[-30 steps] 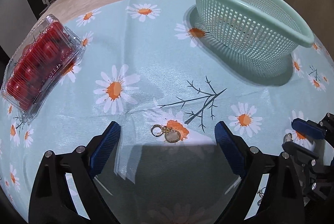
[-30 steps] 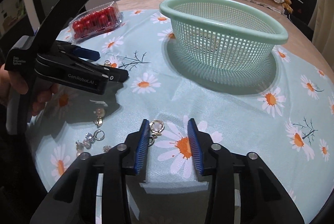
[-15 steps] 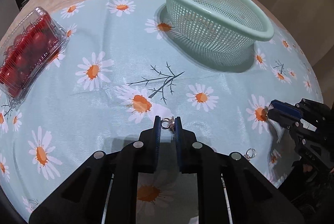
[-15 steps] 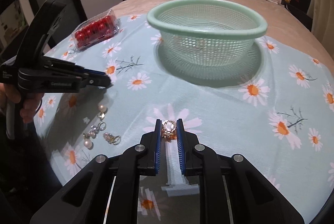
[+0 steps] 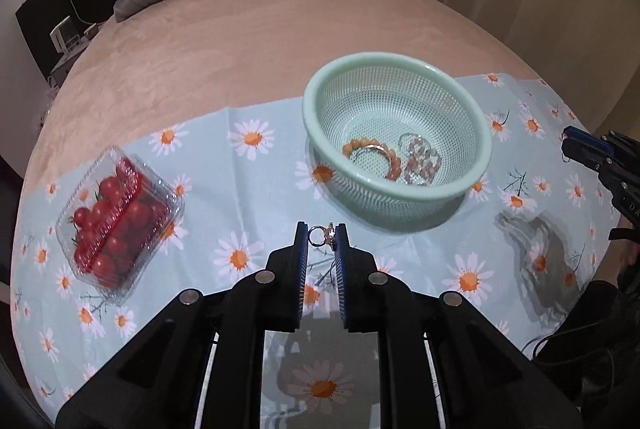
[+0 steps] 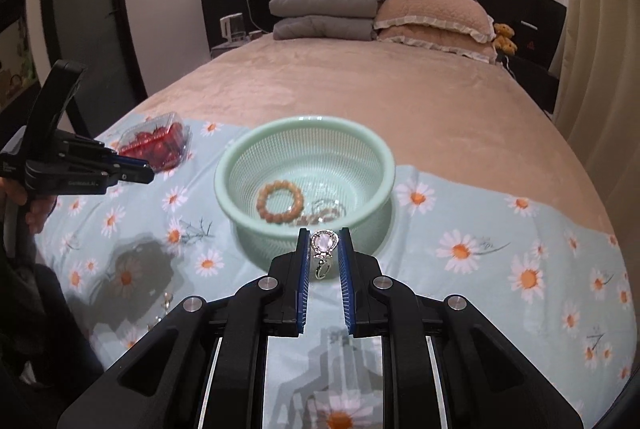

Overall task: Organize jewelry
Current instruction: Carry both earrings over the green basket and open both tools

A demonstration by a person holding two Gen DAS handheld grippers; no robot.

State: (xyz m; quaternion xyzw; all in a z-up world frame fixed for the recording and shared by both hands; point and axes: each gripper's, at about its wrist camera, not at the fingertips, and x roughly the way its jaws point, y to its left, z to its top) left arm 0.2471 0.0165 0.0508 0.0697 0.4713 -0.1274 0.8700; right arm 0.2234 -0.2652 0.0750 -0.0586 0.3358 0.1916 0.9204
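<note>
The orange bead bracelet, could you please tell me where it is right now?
The orange bead bracelet lies inside the green basket, on its left side in the right wrist view, beside a clear bead bracelet.

Above a daisy-print cloth [image 5: 256,189] spread on a bed, the left gripper [image 5: 321,235] pinches a small ring-shaped earring [image 5: 322,234] between its blue pads, clear of the cloth. Beyond it, a mint-green mesh basket [image 5: 476,133] holds a beaded bracelet [image 5: 376,155] and pale jewelry. A clear box of cherry tomatoes [image 5: 116,217] lies at left; the right gripper [image 5: 576,145] shows at the right edge.
</note>
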